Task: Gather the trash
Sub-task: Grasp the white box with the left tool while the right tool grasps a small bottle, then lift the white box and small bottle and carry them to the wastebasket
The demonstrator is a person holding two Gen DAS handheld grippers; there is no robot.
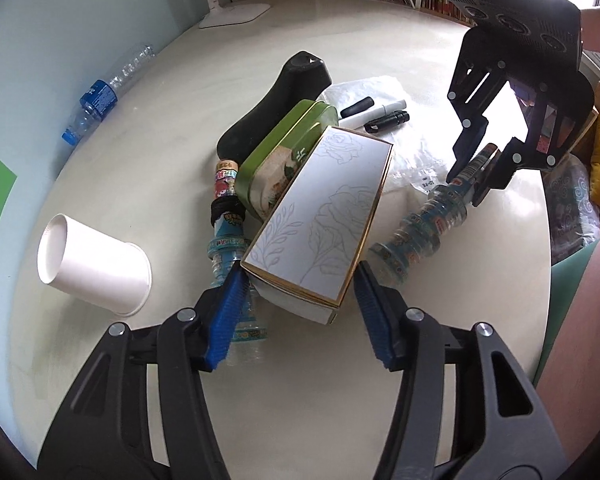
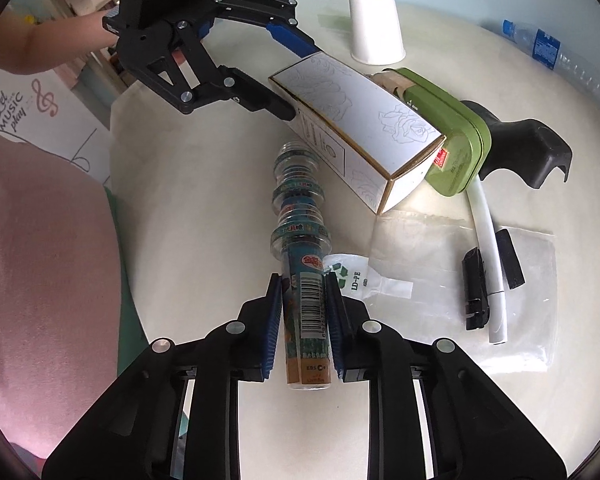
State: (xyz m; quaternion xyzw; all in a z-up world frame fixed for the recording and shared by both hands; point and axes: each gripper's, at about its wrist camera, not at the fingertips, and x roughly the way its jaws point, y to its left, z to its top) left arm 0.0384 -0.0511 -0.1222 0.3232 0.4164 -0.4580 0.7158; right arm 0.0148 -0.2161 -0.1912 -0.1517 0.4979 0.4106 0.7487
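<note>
My right gripper pinches the ribbed bottle lying on the table; my left gripper clamps the near end of the rose-print box (tilted against the green tin). I should lift both straight up, gently.

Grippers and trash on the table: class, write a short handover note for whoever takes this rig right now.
Left gripper: fingers around the near end of the white box; contact unclear.
Right gripper: shut on the ribbed bottle, which lies on the table.
Lying loose: paper cup, second ribbed bottle, water bottle, plastic bag.
Done: nothing visibly collected.
Left: lift both, bin them, then the rest.
</note>
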